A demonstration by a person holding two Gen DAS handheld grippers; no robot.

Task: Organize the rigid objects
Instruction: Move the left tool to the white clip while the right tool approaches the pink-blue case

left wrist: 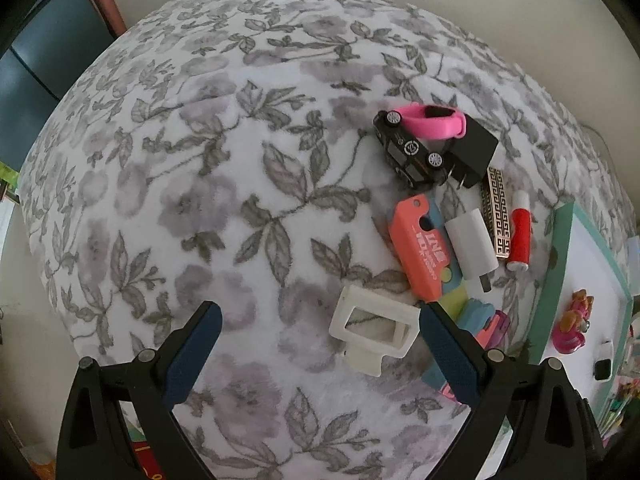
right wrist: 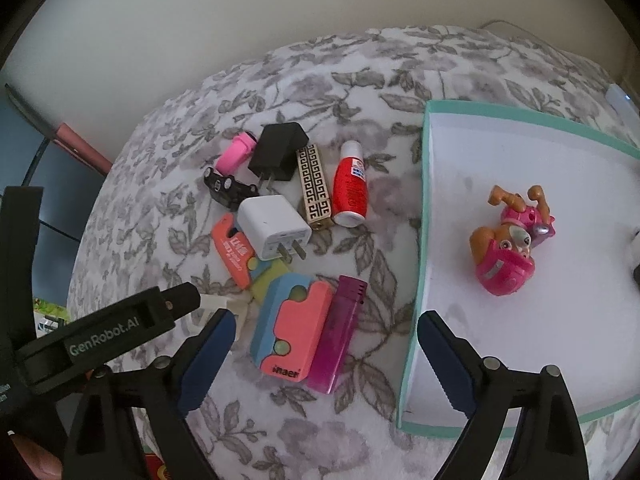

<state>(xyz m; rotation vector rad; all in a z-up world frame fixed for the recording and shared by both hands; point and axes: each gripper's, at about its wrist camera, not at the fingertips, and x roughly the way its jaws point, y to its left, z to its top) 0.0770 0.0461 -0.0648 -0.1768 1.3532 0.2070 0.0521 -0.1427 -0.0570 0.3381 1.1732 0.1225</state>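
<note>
Right wrist view: most of the little stuff is clustered on the floral blanket (right wrist: 320, 92), left of the teal-rimmed box (right wrist: 425, 200). White charger (right wrist: 272, 222) lies on the orange case (right wrist: 234, 254), black charger (right wrist: 280, 152) behind it, patterned lighter (right wrist: 314, 184) beside the red bottle (right wrist: 351, 184). Purple lighter (right wrist: 338, 332) touches the pink-and-blue case (right wrist: 292, 328). Pink pup toy (right wrist: 506, 256) is in the box. Right gripper (right wrist: 322, 354) is wide open, holding nothing. Left gripper (left wrist: 320, 340) is also spread wide and empty, with the white frame piece (left wrist: 372, 330) lying between its fingers.

Both grippers, left (left wrist: 320, 330) and right (right wrist: 326, 338), have black bodies, blue ridged pads, silver screws, apparently "GenRobot.AI" lettering.
</note>
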